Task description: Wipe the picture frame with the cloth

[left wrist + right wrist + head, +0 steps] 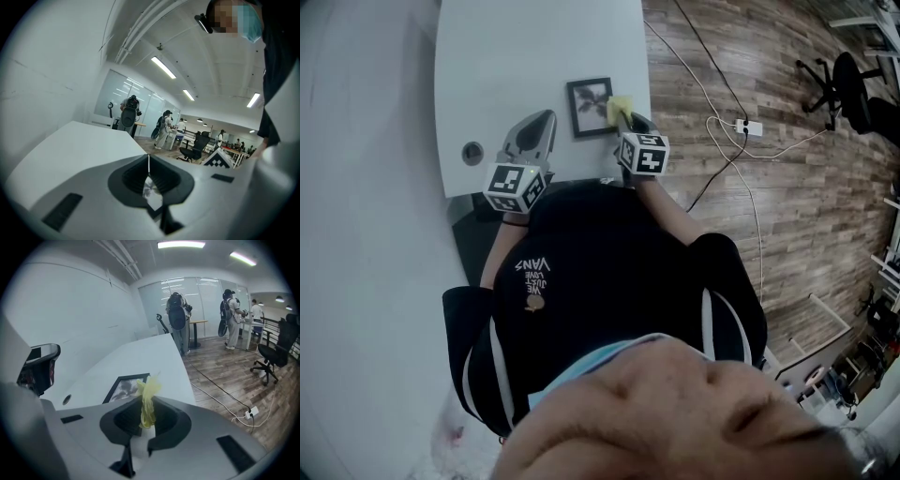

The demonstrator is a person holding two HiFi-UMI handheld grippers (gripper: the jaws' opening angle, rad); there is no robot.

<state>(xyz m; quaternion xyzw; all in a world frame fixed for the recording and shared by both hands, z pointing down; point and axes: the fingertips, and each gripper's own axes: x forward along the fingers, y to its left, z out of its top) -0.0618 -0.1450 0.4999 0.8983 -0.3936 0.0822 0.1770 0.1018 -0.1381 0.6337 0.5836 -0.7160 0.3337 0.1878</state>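
A black picture frame (pixel 590 106) lies flat on the white table (pixel 506 66), near its right edge. My right gripper (pixel 629 119) is shut on a yellow cloth (pixel 619 107), which sits at the frame's right side. In the right gripper view the cloth (pixel 147 401) sticks up from between the jaws, with the frame (pixel 123 388) just beyond and slightly left. My left gripper (pixel 538 122) hovers over the table left of the frame. Its jaws are shut with only a thin seam and nothing between them (pixel 148 165).
A round cable hole (pixel 472 152) is in the table near the left gripper. Right of the table, a wooden floor carries cables and a power strip (pixel 748 127). An office chair (pixel 848 80) stands farther off. Several people stand in the background (pixel 177 315).
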